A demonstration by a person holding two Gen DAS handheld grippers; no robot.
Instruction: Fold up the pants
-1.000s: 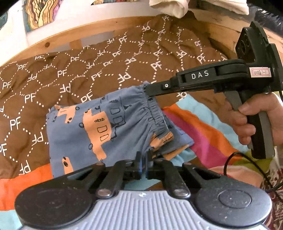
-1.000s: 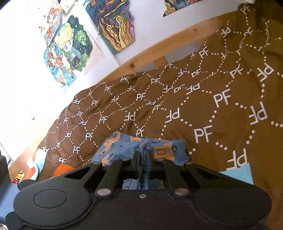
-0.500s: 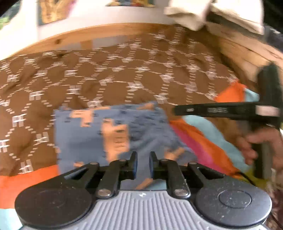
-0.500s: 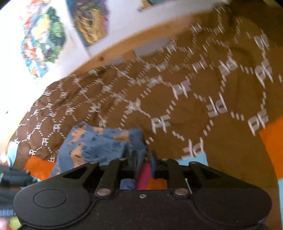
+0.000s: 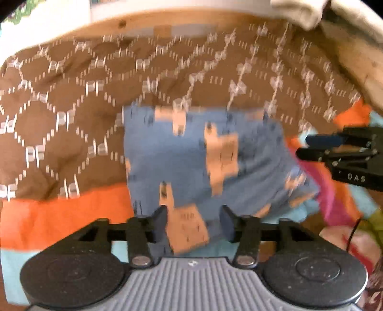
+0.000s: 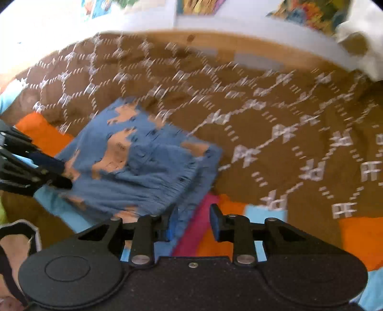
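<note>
The blue pants [image 5: 191,162] with orange prints lie folded into a compact rectangle on the bed. They also show in the right wrist view [image 6: 143,167]. My left gripper [image 5: 195,223] is open just in front of the pants' near edge and holds nothing. It shows at the left edge of the right wrist view [image 6: 59,174]. My right gripper [image 6: 191,222] is open at the pants' right corner and holds nothing. It shows at the right of the left wrist view [image 5: 304,147], beside the waistband edge. Both views are motion-blurred.
A brown quilt [image 5: 71,100] with white PF marks covers the bed, over a striped orange, pink and light blue blanket [image 6: 263,215]. A wooden bed frame [image 5: 143,24] runs along the back. A white cloth [image 5: 311,9] hangs at the top right. Posters [image 6: 201,4] are on the wall.
Both grippers let go of the pants, opened and drew back toward the near side. The pants now lie flat and folded on the bed.
</note>
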